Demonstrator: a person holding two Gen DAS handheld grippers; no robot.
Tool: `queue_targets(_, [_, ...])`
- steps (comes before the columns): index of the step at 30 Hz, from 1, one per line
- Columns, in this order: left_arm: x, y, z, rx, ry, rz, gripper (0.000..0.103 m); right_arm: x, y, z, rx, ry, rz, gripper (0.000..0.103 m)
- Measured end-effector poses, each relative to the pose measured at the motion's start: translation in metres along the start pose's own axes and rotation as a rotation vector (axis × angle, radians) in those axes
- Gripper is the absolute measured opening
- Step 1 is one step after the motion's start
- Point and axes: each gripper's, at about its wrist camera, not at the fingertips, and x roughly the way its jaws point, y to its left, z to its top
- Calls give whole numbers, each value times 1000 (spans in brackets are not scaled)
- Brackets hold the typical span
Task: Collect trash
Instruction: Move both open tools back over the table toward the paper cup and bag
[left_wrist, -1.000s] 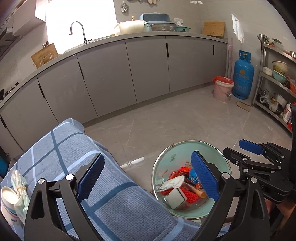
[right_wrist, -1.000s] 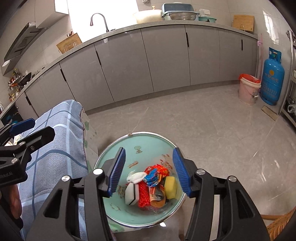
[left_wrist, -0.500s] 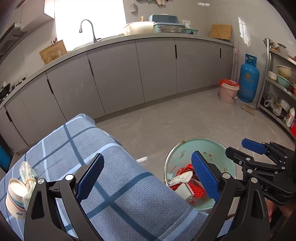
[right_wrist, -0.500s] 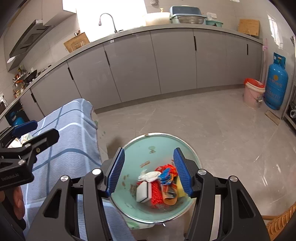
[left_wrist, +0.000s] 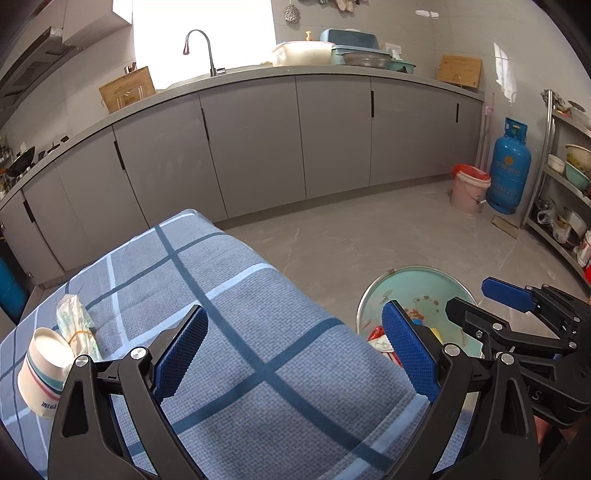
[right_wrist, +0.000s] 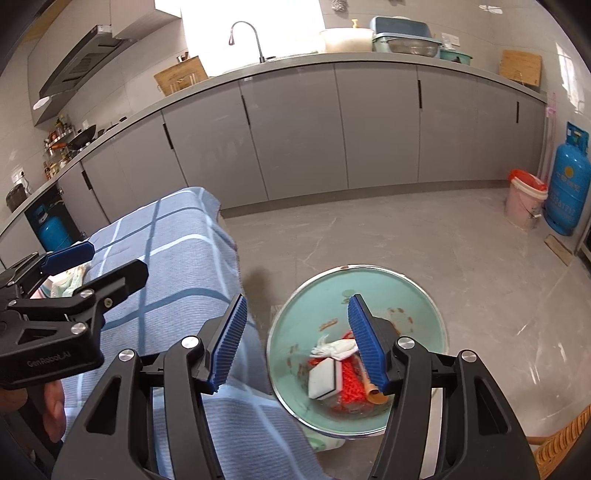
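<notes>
A mint-green bin (right_wrist: 417, 295) stands on the floor beside the table, holding red netting, a white sponge and crumpled paper (right_wrist: 334, 365); it also shows in the left wrist view (left_wrist: 424, 284). A paper cup (left_wrist: 44, 365) and a plastic wrapper (left_wrist: 75, 325) lie on the blue checked tablecloth (left_wrist: 258, 332) at the far left. My left gripper (left_wrist: 295, 350) is open and empty above the cloth. My right gripper (right_wrist: 299, 341) is open and empty over the table edge and bin.
Grey kitchen cabinets (left_wrist: 258, 140) run along the back. A pink bucket (left_wrist: 469, 188) and a blue gas cylinder (left_wrist: 509, 166) stand at the right, by a metal shelf rack (left_wrist: 565, 192). A wicker chair edge (right_wrist: 561, 439) shows at lower right.
Both grippers have moved back and left, away from the bin and over the tablecloth. The cup and wrapper have come further into the left wrist view.
</notes>
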Motion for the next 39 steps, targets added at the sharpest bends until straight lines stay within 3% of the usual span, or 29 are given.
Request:
queue_targets(8, [-14, 31, -14, -34, 3, 41, 94, -1, 40, -1, -41, 0, 55, 61])
queue_targets(17, [-36, 90, -46, -78, 30, 169, 94, 5, 88, -3, -98, 9, 127, 62])
queue_targets(27, [-76, 176, -71, -207, 10, 331, 94, 6, 125, -7, -143, 19, 174, 62])
queue_targets(35, [-86, 234, -83, -348, 13, 387, 96, 3, 155, -15, -190, 29, 208, 62])
queue_targets(39, [-88, 244, -86, -399, 5, 362, 96, 4, 164, -20, -209, 38, 215, 62])
